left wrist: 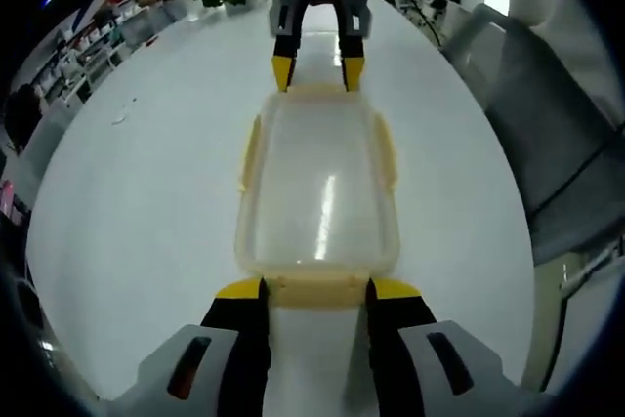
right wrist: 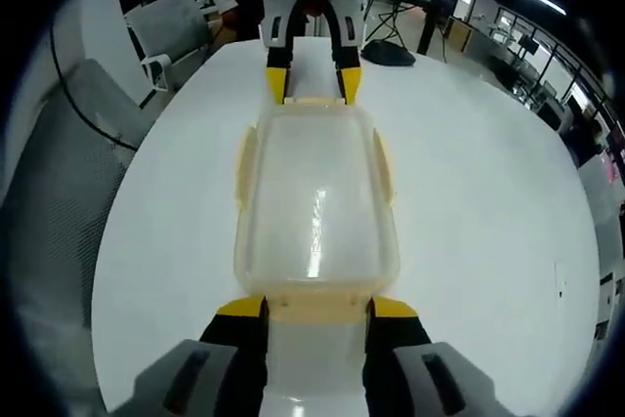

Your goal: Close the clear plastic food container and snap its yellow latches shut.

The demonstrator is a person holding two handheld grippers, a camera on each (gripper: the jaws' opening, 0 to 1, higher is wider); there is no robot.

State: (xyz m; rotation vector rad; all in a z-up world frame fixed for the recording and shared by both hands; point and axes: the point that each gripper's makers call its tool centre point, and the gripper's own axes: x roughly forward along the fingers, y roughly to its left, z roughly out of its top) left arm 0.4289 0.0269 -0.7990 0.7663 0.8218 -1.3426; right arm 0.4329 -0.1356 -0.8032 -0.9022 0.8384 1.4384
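- The clear plastic food container [left wrist: 317, 192] lies mid-frame in the left gripper view on the white bench [left wrist: 137, 222], lid on, long axis running from bottom to top of the frame.
- The left gripper [left wrist: 317, 290] stands at the near short end, its yellow-tipped jaws spread to either side of the near yellow latch [left wrist: 317, 290], released and grasping nothing.
- The right gripper [left wrist: 317, 70] faces it from the upper centre, jaws likewise apart beside the far yellow latch [left wrist: 317, 92].
- In the right gripper view the same layout is mirrored: the container [right wrist: 314, 207] at centre, the right gripper [right wrist: 314, 308] at bottom, the left gripper [right wrist: 314, 80] at top.
- Side latches [left wrist: 250, 155] on the long edges look flared outward, so probably unsnapped; I cannot tell whether the end latches are seated.
- To do this step well, I judge: press both end latches at once so the container cannot slide, push down and inward, keep the jaws centred on each tab.
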